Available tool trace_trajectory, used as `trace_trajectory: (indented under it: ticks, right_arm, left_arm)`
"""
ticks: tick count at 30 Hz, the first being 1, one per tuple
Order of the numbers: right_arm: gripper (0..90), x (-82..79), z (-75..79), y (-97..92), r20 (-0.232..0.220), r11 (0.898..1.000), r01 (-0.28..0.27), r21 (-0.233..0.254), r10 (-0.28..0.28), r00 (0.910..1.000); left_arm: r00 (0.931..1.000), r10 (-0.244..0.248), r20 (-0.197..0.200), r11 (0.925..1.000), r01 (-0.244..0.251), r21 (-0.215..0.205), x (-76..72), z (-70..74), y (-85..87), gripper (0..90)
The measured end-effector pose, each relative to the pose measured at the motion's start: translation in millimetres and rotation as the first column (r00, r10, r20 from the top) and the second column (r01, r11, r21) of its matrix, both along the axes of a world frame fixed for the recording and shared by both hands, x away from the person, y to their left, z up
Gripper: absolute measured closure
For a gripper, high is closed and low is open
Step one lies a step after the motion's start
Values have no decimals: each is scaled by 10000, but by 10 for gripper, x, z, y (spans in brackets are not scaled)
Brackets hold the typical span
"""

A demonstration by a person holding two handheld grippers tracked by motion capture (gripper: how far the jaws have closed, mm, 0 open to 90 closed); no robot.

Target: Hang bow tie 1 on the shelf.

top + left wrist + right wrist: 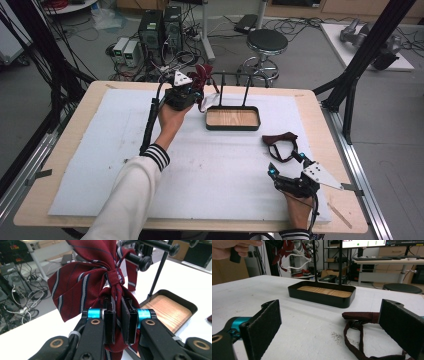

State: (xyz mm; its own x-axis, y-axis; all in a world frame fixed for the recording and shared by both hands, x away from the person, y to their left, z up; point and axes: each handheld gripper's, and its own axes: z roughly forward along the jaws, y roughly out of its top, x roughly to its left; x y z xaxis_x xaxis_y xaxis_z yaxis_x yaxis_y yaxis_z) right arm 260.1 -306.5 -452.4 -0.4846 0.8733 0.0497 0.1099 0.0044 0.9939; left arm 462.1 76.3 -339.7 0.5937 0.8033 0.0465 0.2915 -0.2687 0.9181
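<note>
The left gripper (117, 326) is pinching the striped bow tie (100, 282) below its knot, holding it up beside the rack (233, 82). The right gripper (332, 332) is resting spread by the second bow tie (280, 140). The strap (295, 261) may be snagging the rack's pegs.

The bow tie of dark red woven cloth (82, 285) carries thin diagonal stripes of grey-white edged in navy. The second bow tie, plain dark maroon with a maroon strap (280, 145), has no pattern. The rectangular metal tray stand (233, 127) is black, and its floor is light wood with a streaked grain. The foam sheet over the table (100, 165) is white; the table's wooden rim (30, 200) is pale tan. The person's sleeve (125, 200) is white with a black-striped cuff.
</note>
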Motion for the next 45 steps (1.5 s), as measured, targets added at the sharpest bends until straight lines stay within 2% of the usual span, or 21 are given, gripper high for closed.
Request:
trace_trajectory:
  ticks: [5,17,22,24,29,40,45]
  right_arm:
    - [39,2,0,-1,17,10000,3,-10,-3,10000]
    - [39,2,0,-1,11,10000,4,-12,-4,10000]
    - [39,2,0,-1,19,10000,7,-17,-7,10000]
    - [39,0,0,0,-3,10000,1,1,-1,10000]
    - [39,0,0,1,1,10000,5,-10,-5,10000]
    - [39,0,0,1,3,10000,10,-18,-10,10000]
    - [39,0,0,1,-1,10000,7,-10,-7,10000]
  left_arm:
    - [9995,-172,-256,9997,176,187,-2,-49,-48,822]
    - [9936,-565,-982,9984,561,-65,4,-174,-177,821]
    - [9898,-777,-1190,9969,759,-199,-4,-208,-237,821]
    - [9870,-951,-1293,9951,906,-404,-1,-219,-251,821]
    - [9811,-1216,-1509,9922,1160,-454,6,-249,-267,815]
    - [9767,-1431,-1601,9893,1364,-522,14,-259,-264,787]
    - [9735,-1633,-1598,9844,1500,-920,23,-260,-265,790]
